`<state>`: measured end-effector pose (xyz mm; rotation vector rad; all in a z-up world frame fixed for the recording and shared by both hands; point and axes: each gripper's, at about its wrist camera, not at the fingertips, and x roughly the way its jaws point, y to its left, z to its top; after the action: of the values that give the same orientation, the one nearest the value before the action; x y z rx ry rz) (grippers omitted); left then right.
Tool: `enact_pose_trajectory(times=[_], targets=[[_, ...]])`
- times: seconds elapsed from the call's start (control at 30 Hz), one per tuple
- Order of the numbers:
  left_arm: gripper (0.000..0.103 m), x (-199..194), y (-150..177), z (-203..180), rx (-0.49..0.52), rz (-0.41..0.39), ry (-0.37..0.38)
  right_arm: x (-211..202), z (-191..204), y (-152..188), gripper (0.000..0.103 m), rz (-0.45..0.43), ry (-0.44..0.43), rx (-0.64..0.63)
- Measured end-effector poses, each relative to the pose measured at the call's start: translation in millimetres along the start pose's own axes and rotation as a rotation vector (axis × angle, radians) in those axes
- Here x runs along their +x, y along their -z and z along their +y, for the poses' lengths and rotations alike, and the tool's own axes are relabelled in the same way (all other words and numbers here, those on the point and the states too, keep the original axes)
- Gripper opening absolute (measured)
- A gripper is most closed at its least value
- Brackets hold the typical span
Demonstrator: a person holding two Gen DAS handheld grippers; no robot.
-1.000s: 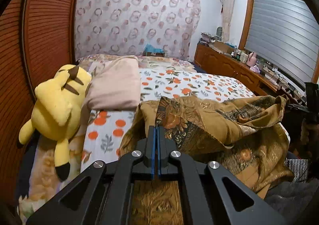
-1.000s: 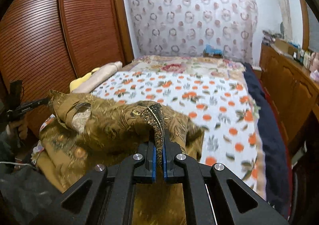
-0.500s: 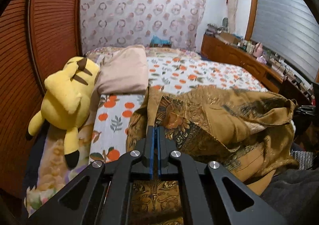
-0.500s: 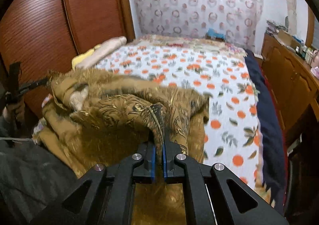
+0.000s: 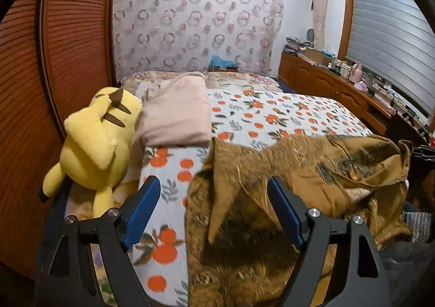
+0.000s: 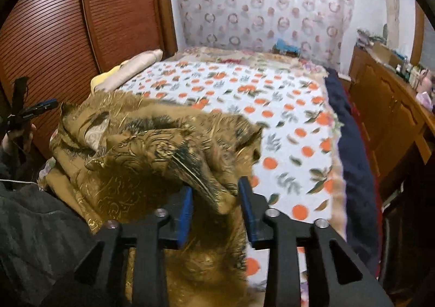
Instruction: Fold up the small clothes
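Observation:
A brown and gold patterned garment [image 5: 285, 184] lies crumpled on the near end of the bed with the orange-print sheet [image 5: 272, 113]. My left gripper [image 5: 214, 184] is open wide, its blue pads either side of a fold of the cloth, not holding it. In the right wrist view the garment [image 6: 152, 149] is bunched and blurred. My right gripper [image 6: 214, 190] is open, with a corner of cloth lying between its jaws. The left gripper also shows far left in the right wrist view [image 6: 30, 112].
A yellow plush toy [image 5: 95, 143] and a folded pink cloth [image 5: 176, 108] lie at the bed's left side by the wooden wardrobe doors [image 5: 68, 48]. A wooden dresser [image 5: 339, 89] with clutter runs along the right. A dark blue blanket edge [image 6: 350, 157] hangs on the bed's right.
Both grippers were shut on the garment and have opened, letting go of it. The cloth has dropped and spread lower on the bed.

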<state>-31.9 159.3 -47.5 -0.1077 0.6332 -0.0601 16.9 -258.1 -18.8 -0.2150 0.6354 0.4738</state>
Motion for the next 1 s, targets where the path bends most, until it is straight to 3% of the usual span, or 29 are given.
enact_pose_trajectory(times=[0.2, 0.5, 0.6, 0.77, 1.0], targets=[[0.082, 18, -17, -2, 0.028, -0.015, -0.015, -3, -13, -12, 0.049, -0.055, 0.038, 0.024], [0.082, 51, -37, -1, 0.03, -0.01, -0.019, -3, -30, -27, 0.049, -0.189, -0.013, 0.108], [0.082, 66, -40, -1, 0.035, 0.016, -0.02, 11, -31, -32, 0.05, -0.155, 0.047, 0.107], [0.082, 86, -40, 3, 0.026, 0.058, -0.022, 53, -34, -33, 0.05, -0.071, 0.059, 0.14], [0.082, 105, -27, 2, 0.035, 0.116, -0.016, 105, -37, -23, 0.05, 0.04, -0.011, 0.214]])
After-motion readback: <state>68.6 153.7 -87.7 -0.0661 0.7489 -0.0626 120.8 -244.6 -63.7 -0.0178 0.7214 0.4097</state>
